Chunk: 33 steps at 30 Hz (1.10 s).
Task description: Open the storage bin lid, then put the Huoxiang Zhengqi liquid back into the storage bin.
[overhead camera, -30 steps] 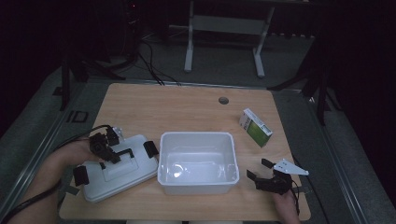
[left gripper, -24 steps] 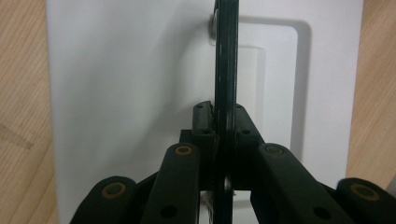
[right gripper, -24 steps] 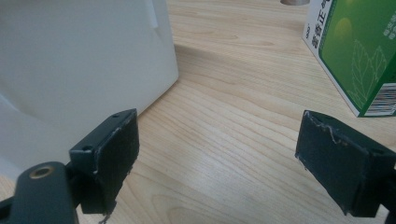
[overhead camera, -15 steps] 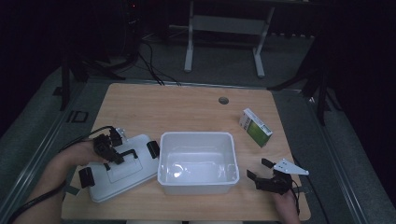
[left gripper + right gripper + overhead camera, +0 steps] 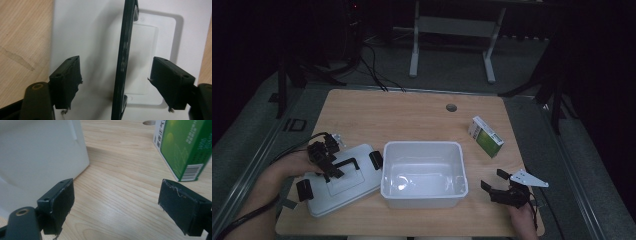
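Two claws were at work. The left claw (image 5: 115, 82) had just been opening and stood wide, the lid's black handle (image 5: 123, 60) between its pads, untouched. The lid (image 5: 339, 182) lay flat on the worktop (image 5: 412, 115), just left of the white tub (image 5: 424, 172). The right claw (image 5: 113, 205) gaped wide over bare wood, between tub and green box (image 5: 183, 147).

A green box (image 5: 486, 137) lies on the wooden table (image 5: 412, 115).
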Tool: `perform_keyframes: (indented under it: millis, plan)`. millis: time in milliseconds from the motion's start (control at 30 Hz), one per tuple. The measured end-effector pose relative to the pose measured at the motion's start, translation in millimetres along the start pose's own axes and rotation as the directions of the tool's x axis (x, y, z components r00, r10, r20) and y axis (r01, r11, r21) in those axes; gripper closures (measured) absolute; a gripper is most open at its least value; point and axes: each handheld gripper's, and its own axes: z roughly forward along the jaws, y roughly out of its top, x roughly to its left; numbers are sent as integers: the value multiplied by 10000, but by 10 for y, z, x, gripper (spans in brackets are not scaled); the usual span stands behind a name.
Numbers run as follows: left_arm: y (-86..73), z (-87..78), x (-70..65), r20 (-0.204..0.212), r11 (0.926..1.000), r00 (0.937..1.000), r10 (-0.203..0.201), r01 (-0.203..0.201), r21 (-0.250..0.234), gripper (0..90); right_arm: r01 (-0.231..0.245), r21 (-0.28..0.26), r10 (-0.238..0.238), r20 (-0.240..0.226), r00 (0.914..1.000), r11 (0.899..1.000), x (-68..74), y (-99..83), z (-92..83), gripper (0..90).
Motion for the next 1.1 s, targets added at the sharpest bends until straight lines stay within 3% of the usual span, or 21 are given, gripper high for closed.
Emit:
perform_keyframes:
  millis: [67,333,467,533,733,1100]
  plan:
    - [-7,-16,-10,-81,10000,9999,79,-79,-18,186,-137,109,136,43,9999,9998,-23,13,-16,130]
    - [-45,-46,-35,-705,9979,9967,392,-427,-496,160,-631,848,609,281,9977,9944,-96,46,-57,130]
    - [-59,-60,-25,-878,9957,9956,318,-392,-839,146,-535,1310,466,553,9974,9899,-115,59,-65,113]
    - [-59,-64,-28,-933,9951,9951,338,-422,-893,146,-741,1447,700,332,9970,9867,-147,59,-71,113]
    - [-73,-70,-40,-1033,9948,9937,438,-529,-871,146,-776,2233,663,579,9961,9717,-197,72,-48,126]
    - [-108,-81,-56,-847,9961,9956,395,-460,-754,146,-1147,3096,783,1278,9887,9439,-363,214,13,138]
